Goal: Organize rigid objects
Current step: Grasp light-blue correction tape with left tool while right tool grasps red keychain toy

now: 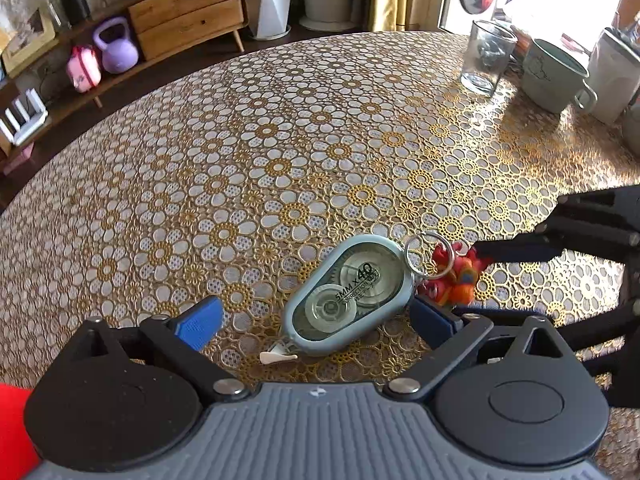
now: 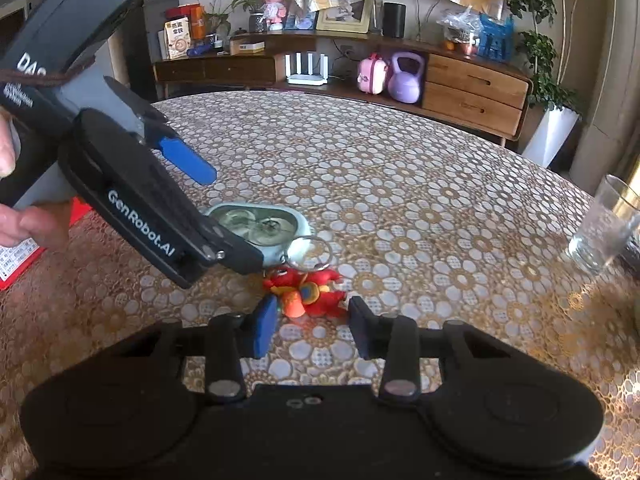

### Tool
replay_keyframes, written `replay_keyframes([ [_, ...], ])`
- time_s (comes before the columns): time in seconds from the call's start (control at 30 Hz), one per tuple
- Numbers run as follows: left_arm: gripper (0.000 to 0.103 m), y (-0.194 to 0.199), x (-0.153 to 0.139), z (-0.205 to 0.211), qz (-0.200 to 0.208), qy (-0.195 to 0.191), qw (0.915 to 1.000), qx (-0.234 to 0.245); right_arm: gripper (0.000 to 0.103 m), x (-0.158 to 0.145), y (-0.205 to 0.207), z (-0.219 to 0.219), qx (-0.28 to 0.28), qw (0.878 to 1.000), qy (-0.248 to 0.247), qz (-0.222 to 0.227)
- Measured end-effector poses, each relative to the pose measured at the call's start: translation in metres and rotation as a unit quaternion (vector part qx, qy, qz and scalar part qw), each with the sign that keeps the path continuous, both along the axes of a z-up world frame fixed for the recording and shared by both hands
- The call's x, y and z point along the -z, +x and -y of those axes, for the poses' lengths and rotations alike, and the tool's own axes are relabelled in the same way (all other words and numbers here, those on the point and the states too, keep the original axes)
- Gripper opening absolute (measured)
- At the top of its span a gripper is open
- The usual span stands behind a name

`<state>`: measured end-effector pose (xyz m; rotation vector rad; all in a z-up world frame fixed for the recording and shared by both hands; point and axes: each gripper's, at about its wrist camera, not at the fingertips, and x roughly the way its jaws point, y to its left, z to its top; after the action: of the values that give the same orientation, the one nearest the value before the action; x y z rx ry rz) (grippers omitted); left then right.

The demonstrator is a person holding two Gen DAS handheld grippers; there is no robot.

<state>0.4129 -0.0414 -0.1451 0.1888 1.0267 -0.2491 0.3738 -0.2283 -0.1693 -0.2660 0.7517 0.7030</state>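
- Table w/ gold-white flower cloth; 2 grippers work near its front edge.
- Tape roller, pale blue-grey, lies flat on the cloth, clear window up, text "5MM x 40" readable.
- Left gripper: jaws wide apart, blue pads on both sides of the roller, not touching it as far as I can see. The roller is between them.
- Key ring, metal, lies just beside the roller's far end; in the right view it seems to touch the roller.
- Toy, red w/ orange and blue, hangs on the ring and lies on the cloth.
- Right gripper: jaws narrow, 1 pad at each side of the toy. The left pad is at the toy's edge; if the pads really press it, cannot tell.
- A hand holds the left gripper's handle, seen at left in the right view.
- Far right of the table: glass, mug, white container, well apart from the roller.
- Behind: wood cabinet, purple kettlebell.
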Motion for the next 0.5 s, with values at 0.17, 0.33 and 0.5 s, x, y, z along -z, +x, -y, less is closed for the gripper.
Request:
replay_keyframes([
  [0.17, 0.082, 0.001, 0.001, 0.007, 0.004, 0.005, 0.9998, 0.02, 0.039, 0.0, 0.0, -0.003, -0.005, 1.0, -0.006, 0.005],
  [0.33, 0.064, 0.003, 0.0, 0.014, 0.01, -0.002, 0.9994, 0.032, 0.041, 0.002, 0.005, -0.006, -0.003, 1.0, -0.002, 0.014],
  [0.5, 0.058, 0.003, 0.0, 0.014, 0.018, -0.002, 0.9992, 0.035, 0.048, 0.005, 0.01, -0.01, -0.004, 1.0, 0.006, 0.018],
])
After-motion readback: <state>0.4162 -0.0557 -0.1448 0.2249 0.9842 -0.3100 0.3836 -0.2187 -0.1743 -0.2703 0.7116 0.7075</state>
